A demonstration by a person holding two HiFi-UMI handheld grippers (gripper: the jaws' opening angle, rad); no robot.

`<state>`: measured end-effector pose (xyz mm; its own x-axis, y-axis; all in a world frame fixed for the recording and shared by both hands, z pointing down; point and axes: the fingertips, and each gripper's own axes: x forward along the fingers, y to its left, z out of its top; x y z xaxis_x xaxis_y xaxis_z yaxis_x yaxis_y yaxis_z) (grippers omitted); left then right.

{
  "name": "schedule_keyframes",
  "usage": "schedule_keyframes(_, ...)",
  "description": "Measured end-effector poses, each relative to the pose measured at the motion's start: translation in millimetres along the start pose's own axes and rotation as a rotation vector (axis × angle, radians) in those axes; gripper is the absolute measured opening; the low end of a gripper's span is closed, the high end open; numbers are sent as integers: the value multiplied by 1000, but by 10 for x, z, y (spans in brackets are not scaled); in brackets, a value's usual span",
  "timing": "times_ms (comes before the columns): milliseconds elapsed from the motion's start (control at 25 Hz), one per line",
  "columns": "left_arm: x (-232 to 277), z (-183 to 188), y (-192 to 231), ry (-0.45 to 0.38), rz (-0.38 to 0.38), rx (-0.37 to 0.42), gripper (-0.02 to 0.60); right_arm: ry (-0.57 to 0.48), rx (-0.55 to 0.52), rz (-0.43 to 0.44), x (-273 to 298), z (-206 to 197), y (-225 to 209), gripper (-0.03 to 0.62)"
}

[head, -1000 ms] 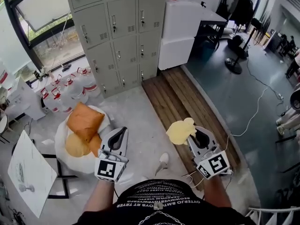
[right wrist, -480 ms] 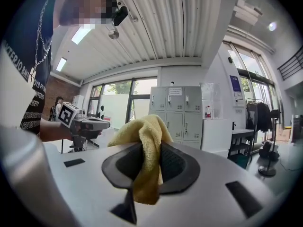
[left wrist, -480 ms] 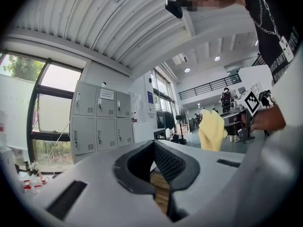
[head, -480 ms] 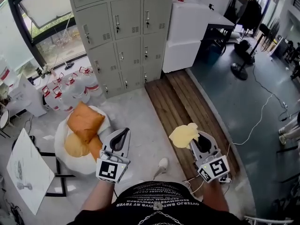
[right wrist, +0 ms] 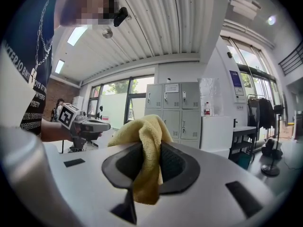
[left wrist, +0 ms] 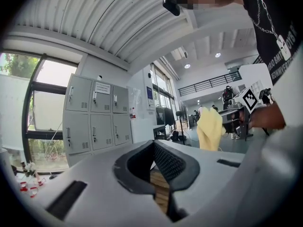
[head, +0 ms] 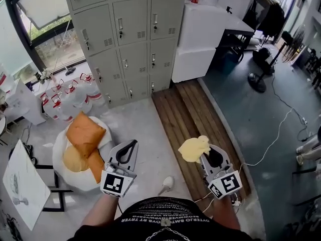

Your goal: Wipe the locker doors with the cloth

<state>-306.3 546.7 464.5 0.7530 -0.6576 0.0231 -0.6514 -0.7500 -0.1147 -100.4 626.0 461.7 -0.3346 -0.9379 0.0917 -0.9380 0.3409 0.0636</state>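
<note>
Right gripper (head: 205, 155) clamped on the yellow cloth (head: 193, 148), which is bunched up past the jaws and held over the wooden planks (head: 185, 109), well apart from the grey lockers (head: 125, 34) ahead. Left gripper (head: 131, 147) empty, tips pressed together, near the orange cushions (head: 85, 134).

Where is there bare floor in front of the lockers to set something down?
The pale floor between the lockers, the orange cushions and the wooden boards is bare; the boards are bare too. It is crowded at the left, where water bottles stand beside the lockers. The right gripper holds the cloth.
</note>
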Motion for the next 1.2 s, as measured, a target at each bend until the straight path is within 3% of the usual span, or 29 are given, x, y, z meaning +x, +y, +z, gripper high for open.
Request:
schedule_keyframes(200, 500, 133, -2, -15, 4, 28, 3, -13, 11, 2, 152, 14, -468, 77)
schedule_keyframes(400, 992, 180, -12, -18, 20, -15, 3, -13, 2, 17, 268, 15, -946, 77)
schedule_keyframes(680, 1484, 155, -98, -3, 55, -16, 3, -14, 13, 42, 425, -99, -1532, 77)
schedule_keyframes(960, 1763, 121, 0, 20, 84, -10, 3, -27, 39, 29, 608, -100, -1863, 77)
schedule_keyframes(1120, 1841, 20, 75, 90, 87, -15, 3, -26, 45, 30, 743, -98, -1950, 77)
schedule_keyframes(1200, 1959, 34, 139, 49, 84, -29, 3, -25, 38, 32, 828, -103, -2006, 77)
